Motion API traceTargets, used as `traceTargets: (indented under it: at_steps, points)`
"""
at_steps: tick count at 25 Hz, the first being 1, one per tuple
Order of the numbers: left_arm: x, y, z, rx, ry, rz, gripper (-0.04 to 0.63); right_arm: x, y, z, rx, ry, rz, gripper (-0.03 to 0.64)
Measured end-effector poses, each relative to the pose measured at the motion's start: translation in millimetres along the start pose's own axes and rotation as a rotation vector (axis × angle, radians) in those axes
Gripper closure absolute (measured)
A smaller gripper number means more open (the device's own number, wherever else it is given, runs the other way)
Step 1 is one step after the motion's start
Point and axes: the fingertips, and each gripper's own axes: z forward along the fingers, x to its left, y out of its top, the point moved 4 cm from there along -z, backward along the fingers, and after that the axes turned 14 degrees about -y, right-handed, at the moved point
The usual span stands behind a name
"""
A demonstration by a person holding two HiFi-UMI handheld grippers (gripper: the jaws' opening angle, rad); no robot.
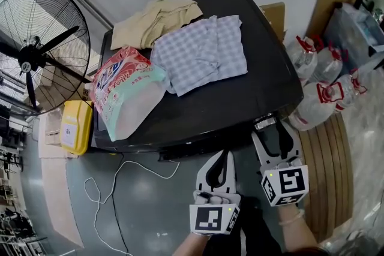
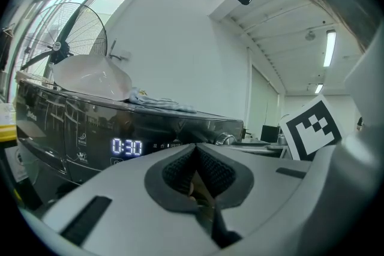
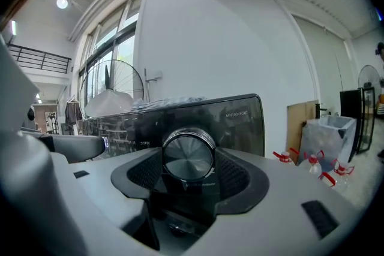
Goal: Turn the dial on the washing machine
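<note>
Squarely between the fingers of the right gripper (image 1: 273, 132) sits the dial (image 3: 189, 157), pinched with a pad against each side, at the front corner of the washer (image 1: 252, 63). Left of those fingers, the left gripper (image 1: 223, 159) hangs clear of the panel, fingers pressed together on nothing.

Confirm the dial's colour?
Silver, brushed metal dial; shows best in the right gripper view.
</note>
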Motion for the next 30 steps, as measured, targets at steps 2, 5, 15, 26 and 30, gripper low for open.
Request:
traceTargets:
  at_steps: [2,5,15,26,30]
  points:
    - [0.3,-1.1,0.0,0.0,0.0,-0.001,0.581,-0.2,-0.3,-0.1,0.001,0.0,0.01,0.322]
    - [0.5,-2.5,-0.1,0.001,0.0,-0.004,0.581,-0.2,0.4,0.1,0.003,0.005,0.027,0.322]
    - [-3.9,-1.0,2.1,-0.002,-0.006,-0.026,0.581,-2.6,0.5,0.4,0.032,0.017,0.143,0.324]
    - [-4.4,-5.4,1.2,0.003,-0.009,-0.013,0.581,-4.2,-1.6,0.4,0.052,0.023,0.24,0.324]
    - [-4.6,-6.8,1.3,0.005,-0.01,-0.016,0.581,-4.6,-2.0,0.4,0.054,0.027,0.259,0.324]
